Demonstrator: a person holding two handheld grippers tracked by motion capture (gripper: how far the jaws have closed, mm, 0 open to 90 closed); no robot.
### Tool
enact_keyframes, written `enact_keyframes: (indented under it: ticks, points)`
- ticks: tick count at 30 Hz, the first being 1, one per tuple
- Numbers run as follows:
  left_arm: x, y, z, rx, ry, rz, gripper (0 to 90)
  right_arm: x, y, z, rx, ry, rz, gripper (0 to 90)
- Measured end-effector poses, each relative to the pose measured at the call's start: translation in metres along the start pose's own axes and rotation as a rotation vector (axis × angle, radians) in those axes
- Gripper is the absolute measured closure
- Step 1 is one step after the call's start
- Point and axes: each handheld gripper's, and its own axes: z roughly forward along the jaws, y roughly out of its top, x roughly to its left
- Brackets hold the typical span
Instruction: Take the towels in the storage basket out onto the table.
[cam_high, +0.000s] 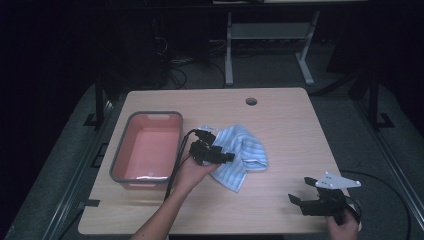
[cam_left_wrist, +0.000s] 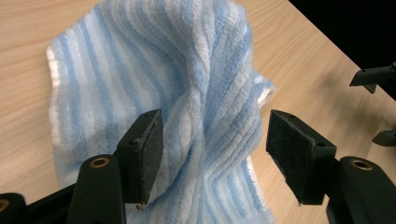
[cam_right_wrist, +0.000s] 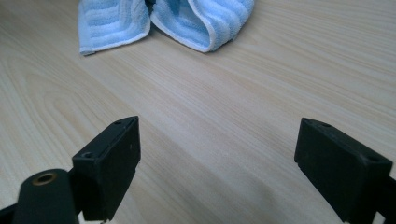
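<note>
A blue and white striped towel (cam_high: 245, 150) lies crumpled in the middle of the wooden table (cam_high: 290, 125). My left gripper (cam_high: 227, 157) is open over its left part, and a raised fold of the towel (cam_left_wrist: 205, 107) stands between the two jaws without being pinched. My right gripper (cam_high: 302, 190) is open near the table's front right corner, well apart from the towel, above bare wood. In the right gripper view the towel (cam_right_wrist: 163, 18) lies far ahead, beyond my right gripper (cam_right_wrist: 217, 158).
A pink plastic basin with a grey rim (cam_high: 145, 150) sits empty on the left of the table, beside the left hand. A round cable hole (cam_high: 251, 101) is near the far edge. Table legs and cables stand on the dark floor behind.
</note>
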Motion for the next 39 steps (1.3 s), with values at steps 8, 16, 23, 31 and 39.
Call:
enact_keyframes:
  ticks: [8, 16, 23, 31, 39]
  points:
    - [-0.001, -0.011, -0.005, 0.004, 0.001, 0.007, 34.8, -0.002, 0.000, 0.002, 0.009, -0.008, -0.001, 13.7]
    - [0.001, -0.020, -0.008, 0.004, -0.005, -0.003, 31.2, -0.003, -0.001, 0.002, 0.011, -0.008, 0.006, 13.7]
    - [-0.004, -0.028, -0.009, 0.009, -0.018, 0.014, 30.7, -0.002, -0.002, 0.002, 0.016, -0.014, 0.003, 13.7]
    - [-0.010, -0.039, -0.014, 0.009, -0.022, 0.034, 29.8, -0.002, -0.002, 0.002, 0.017, -0.016, 0.000, 13.7]
    - [-0.010, -0.049, -0.018, 0.007, -0.028, 0.033, 29.3, -0.003, -0.002, 0.003, 0.020, -0.018, -0.002, 13.7]
